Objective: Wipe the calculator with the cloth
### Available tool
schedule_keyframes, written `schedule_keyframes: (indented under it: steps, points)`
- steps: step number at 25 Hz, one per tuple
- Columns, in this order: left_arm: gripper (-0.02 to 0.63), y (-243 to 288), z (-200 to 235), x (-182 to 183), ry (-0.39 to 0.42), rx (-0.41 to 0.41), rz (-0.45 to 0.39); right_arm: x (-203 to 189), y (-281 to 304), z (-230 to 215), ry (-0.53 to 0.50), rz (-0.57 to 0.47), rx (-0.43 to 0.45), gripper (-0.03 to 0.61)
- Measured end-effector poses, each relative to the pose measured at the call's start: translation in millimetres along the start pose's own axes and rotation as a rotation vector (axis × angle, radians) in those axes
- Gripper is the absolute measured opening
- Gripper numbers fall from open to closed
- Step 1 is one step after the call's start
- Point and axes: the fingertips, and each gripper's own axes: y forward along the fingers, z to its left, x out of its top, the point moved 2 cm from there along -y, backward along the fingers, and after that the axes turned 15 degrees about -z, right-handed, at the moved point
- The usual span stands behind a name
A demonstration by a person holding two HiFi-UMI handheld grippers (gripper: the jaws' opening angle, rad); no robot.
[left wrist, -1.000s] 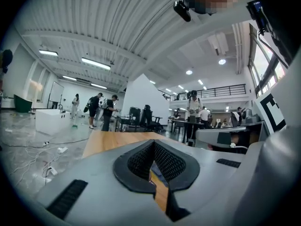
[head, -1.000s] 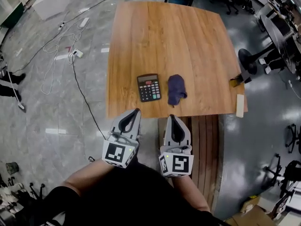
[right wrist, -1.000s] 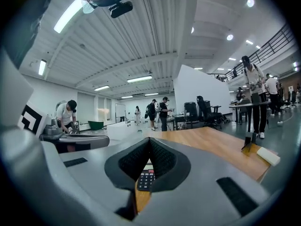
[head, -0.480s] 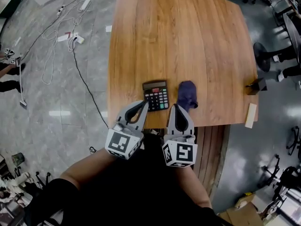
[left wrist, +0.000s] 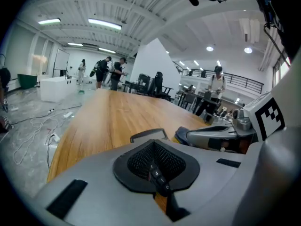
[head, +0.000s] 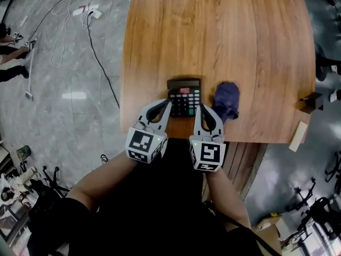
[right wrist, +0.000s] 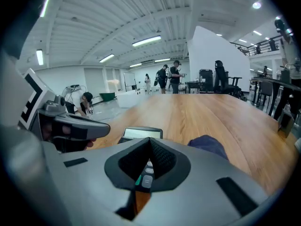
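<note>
A black calculator (head: 184, 97) lies flat near the front edge of the wooden table (head: 224, 41). Just to its right lies a crumpled dark blue cloth (head: 226, 101). My left gripper (head: 169, 103) is shut and empty, its tips over the calculator's front left corner. My right gripper (head: 200, 107) is shut and empty too, its tips at the calculator's front right corner, left of the cloth. In the left gripper view the calculator (left wrist: 148, 135) shows beyond the closed jaws. In the right gripper view the calculator (right wrist: 139, 133) and cloth (right wrist: 210, 145) lie just ahead.
A small dark object (head: 310, 97) and a pale block (head: 298, 136) sit at the table's right front corner. Cables and a power strip (head: 88, 12) lie on the grey floor to the left. A slatted wooden bench (head: 246, 159) stands below the table's front edge.
Both grippers have moved forward and down from in front of the table edge to over the calculator's front corners. The calculator and cloth have stayed where they were.
</note>
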Motion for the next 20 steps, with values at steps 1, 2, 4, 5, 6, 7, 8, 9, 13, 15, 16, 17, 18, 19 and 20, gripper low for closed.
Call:
schedule_keyframes:
  steps: [1,2,4,5,6,7,8,9,13,15,16,17,18,19,20]
  points:
    - [0.008,1.3,2.6,-8.3,0.002,0.007,0.015,-9.4,3.5,-2.0,-0.011,0.021,0.008,0.015]
    - [0.008,1.8,5.2,-16.4,0.003,0.013,0.033,-17.6,6.5,-3.7,-0.019,0.041,0.012,0.015]
    - [0.008,1.2,9.9,-30.8,-0.013,0.025,0.07,-31.5,10.5,-6.9,-0.025,0.083,0.007,0.015]
    - [0.008,0.6,11.4,-36.0,-0.031,0.029,0.086,-37.2,11.8,-8.1,-0.024,0.103,0.002,0.015]
    - [0.008,0.2,12.8,-40.0,-0.048,0.03,0.099,-42.0,13.3,-8.7,-0.023,0.121,-0.003,0.015]
    - [0.008,0.2,14.3,-42.8,-0.063,0.029,0.108,-45.9,15.3,-8.5,-0.022,0.135,-0.005,0.015]
    - [0.008,0.8,15.9,-44.8,-0.073,0.025,0.115,-49.2,17.6,-8.0,-0.02,0.145,-0.006,0.015]
    - [0.008,1.9,16.7,-46.5,-0.083,0.018,0.121,-52.1,19.9,-7.6,-0.019,0.153,-0.005,0.015]
    - [0.105,5.3,14.7,-52.8,-0.128,-0.017,0.144,-56.6,23.1,-8.5,-0.016,0.157,-0.004,0.015]
    - [0.134,5.4,13.7,-56.2,-0.153,-0.029,0.157,-57.0,23.6,-8.7,-0.019,0.155,-0.012,0.015]
    - [0.146,5.4,13.1,-57.8,-0.17,-0.035,0.16,-57.8,23.7,-8.9,-0.017,0.155,-0.016,0.015]
    - [0.155,5.3,12.7,-58.9,-0.187,-0.042,0.16,-58.9,23.8,-9.3,-0.013,0.154,-0.022,0.015]
    - [0.166,5.3,12.6,-59.3,-0.203,-0.046,0.157,-60.0,23.7,-10.1,-0.006,0.154,-0.029,0.015]
    - [0.167,5.3,12.8,-59.2,-0.219,-0.048,0.153,-60.9,23.5,-11.0,0.003,0.155,-0.036,0.015]
    - [0.171,5.4,12.9,-59.1,-0.235,-0.05,0.15,-61.6,23.3,-11.8,0.012,0.155,-0.041,0.015]
